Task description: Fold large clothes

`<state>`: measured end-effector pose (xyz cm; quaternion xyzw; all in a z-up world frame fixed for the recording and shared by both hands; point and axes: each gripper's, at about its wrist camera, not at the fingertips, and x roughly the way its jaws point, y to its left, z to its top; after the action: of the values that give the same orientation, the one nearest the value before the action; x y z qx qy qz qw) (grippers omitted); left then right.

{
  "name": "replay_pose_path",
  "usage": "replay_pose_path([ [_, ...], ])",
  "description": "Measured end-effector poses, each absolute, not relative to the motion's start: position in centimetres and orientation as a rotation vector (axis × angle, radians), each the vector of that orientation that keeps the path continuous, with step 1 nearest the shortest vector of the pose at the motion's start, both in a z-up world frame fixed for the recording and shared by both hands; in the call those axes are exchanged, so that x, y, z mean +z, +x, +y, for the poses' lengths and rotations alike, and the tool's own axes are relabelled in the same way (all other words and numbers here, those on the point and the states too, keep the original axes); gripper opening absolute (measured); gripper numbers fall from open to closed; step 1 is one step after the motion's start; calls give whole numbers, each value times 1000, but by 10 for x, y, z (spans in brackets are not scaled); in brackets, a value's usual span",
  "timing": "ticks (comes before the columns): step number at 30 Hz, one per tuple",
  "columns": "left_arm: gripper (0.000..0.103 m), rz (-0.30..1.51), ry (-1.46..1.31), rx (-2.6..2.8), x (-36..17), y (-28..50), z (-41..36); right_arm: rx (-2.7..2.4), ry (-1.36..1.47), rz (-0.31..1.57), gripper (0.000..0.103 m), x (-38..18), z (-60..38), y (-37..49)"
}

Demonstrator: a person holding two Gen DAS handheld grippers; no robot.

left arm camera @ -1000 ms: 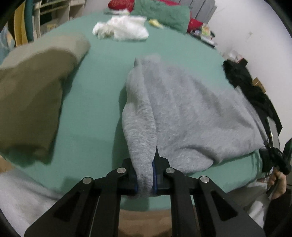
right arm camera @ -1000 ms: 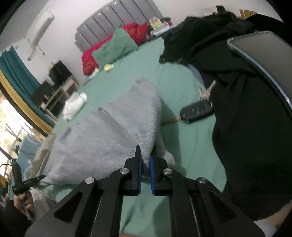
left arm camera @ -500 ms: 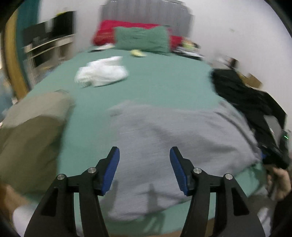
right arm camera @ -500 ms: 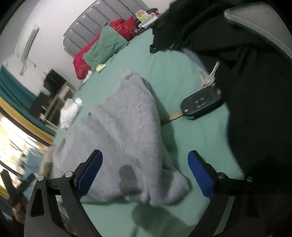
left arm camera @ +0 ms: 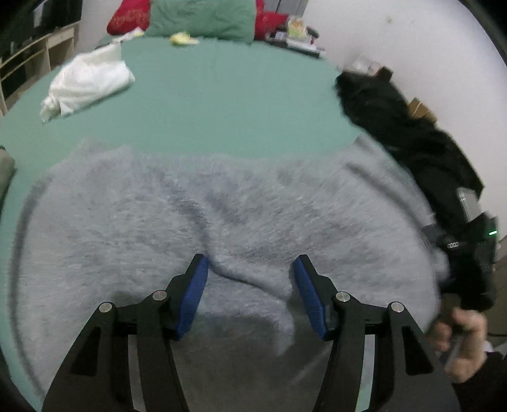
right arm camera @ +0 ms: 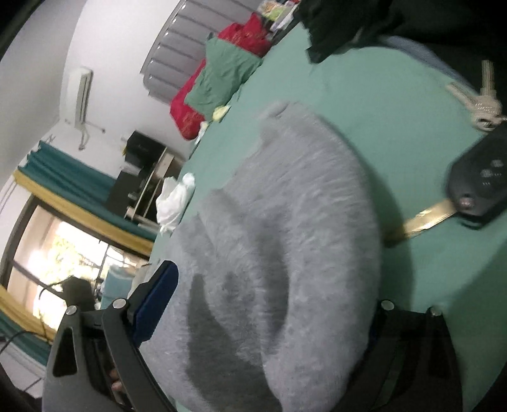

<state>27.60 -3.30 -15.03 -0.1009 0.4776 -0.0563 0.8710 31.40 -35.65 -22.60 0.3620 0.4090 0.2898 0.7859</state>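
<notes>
While both hover over the bed (left arm camera: 221,104):
Grey sweater (left arm camera: 221,215): spread flat on green sheet
Left gripper (left arm camera: 250,285): jaws wide apart, holding nothing, a fabric ridge between them
Right gripper (right arm camera: 266,320): jaws wide apart, straddling the sweater, holding nothing
Car key (right arm camera: 478,183): just beside the sweater

Left wrist cam sits low at the near edge of the bed (left arm camera: 221,104), close over the grey sweater (left arm camera: 158,222), facing straight up the bed twd the green pillow (left arm camera: 202,16). Right wrist cam is rolled sideways, v. close over the same sweater (right arm camera: 285,237), looking diagonally twd that pillow (right arm camera: 221,76). Both share sweater, white cloth (left arm camera: 88,82), pillows.
</notes>
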Motion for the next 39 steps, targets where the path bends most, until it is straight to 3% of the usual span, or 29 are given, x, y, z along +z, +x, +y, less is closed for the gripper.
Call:
replay_pose_path([
  [3, 60, 963, -112, -74, -159, 280, -46, 683, 818, 886, 95, -229, -345, 319],
  [4, 60, 959, -81, -47, -161, 282, -53, 700, 818, 887, 90, -229, -340, 321],
  [5, 60, 959, -79, -27, -163, 283, -55, 724, 821, 891, 82, -230, -334, 322],
  [6, 60, 958, -77, -5, -165, 285, -59, 731, 832, 894, 58, -233, -331, 323],
  [13, 60, 968, -60, 29, -164, 290, -64, 707, 780, 852, 41, -212, -317, 316],
  [22, 60, 985, -192, -111, -134, 266, -26, 648, 543, 778, 38, -158, -285, 293],
  [28, 60, 909, -127, -118, -110, 215, 23, 608, 342, 747, 38, -126, -250, 280],
  [39, 60, 852, -263, -3, -127, 167, 138, 540, 22, 740, 41, -93, -152, 260],
])
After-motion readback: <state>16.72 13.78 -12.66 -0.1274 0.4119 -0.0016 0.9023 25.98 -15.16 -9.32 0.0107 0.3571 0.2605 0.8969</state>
